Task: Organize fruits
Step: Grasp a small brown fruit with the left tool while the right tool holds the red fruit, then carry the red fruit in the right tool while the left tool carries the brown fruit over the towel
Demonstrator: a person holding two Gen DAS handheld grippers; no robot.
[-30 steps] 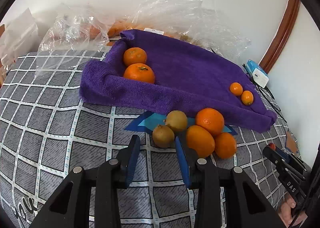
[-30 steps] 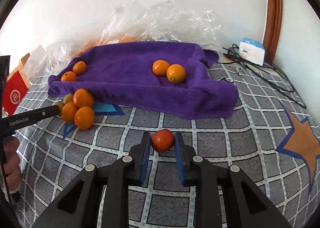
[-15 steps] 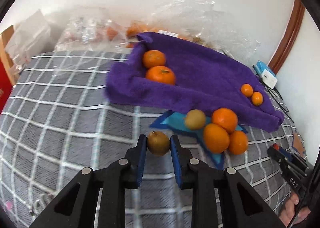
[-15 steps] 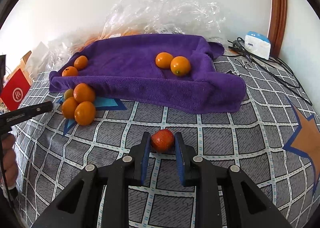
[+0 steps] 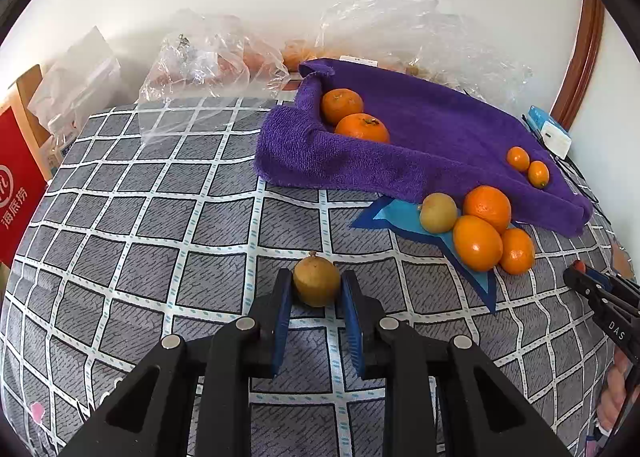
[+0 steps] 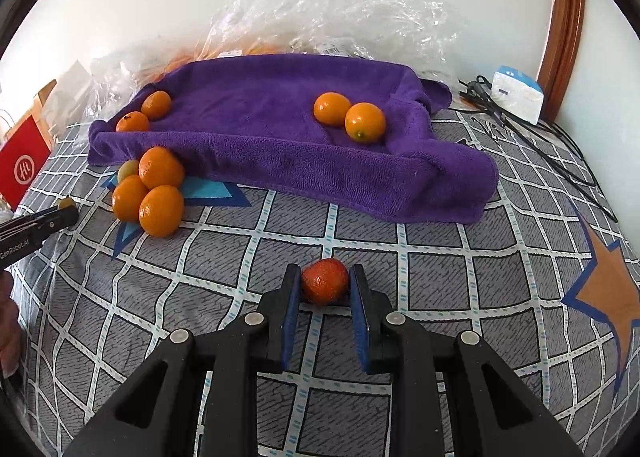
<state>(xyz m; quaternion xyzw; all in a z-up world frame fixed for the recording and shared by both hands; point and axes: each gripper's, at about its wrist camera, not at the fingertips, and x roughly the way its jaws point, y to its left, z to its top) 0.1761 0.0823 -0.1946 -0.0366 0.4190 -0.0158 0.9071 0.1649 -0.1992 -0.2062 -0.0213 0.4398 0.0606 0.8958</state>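
Note:
My left gripper point(image 5: 316, 293) is shut on a brown-yellow round fruit point(image 5: 317, 284), held over the checked cloth. My right gripper point(image 6: 325, 289) is shut on a small red fruit point(image 6: 324, 281). A purple towel point(image 5: 432, 137) lies at the back with two mandarins point(image 5: 352, 117) at its left end and two kumquats point(image 5: 528, 165) at its right end. In front of it a pile of three oranges point(image 5: 486, 233) and a second brown-yellow fruit point(image 5: 438, 213) sits on a blue star. The pile point(image 6: 154, 193) and towel point(image 6: 280, 137) also show in the right wrist view.
Clear plastic bags point(image 5: 208, 69) with more fruit lie behind the towel by the wall. A red carton point(image 5: 18, 185) stands at the left edge. A white-blue box point(image 6: 518, 95) and black cables point(image 6: 540, 145) lie at the back right. The right gripper's tip point(image 5: 600, 297) shows at the left view's right edge.
My left gripper closed on the brown-yellow fruit from the pile and carried it left, away from the oranges. My right gripper kept hold of the red fruit and shifted slightly.

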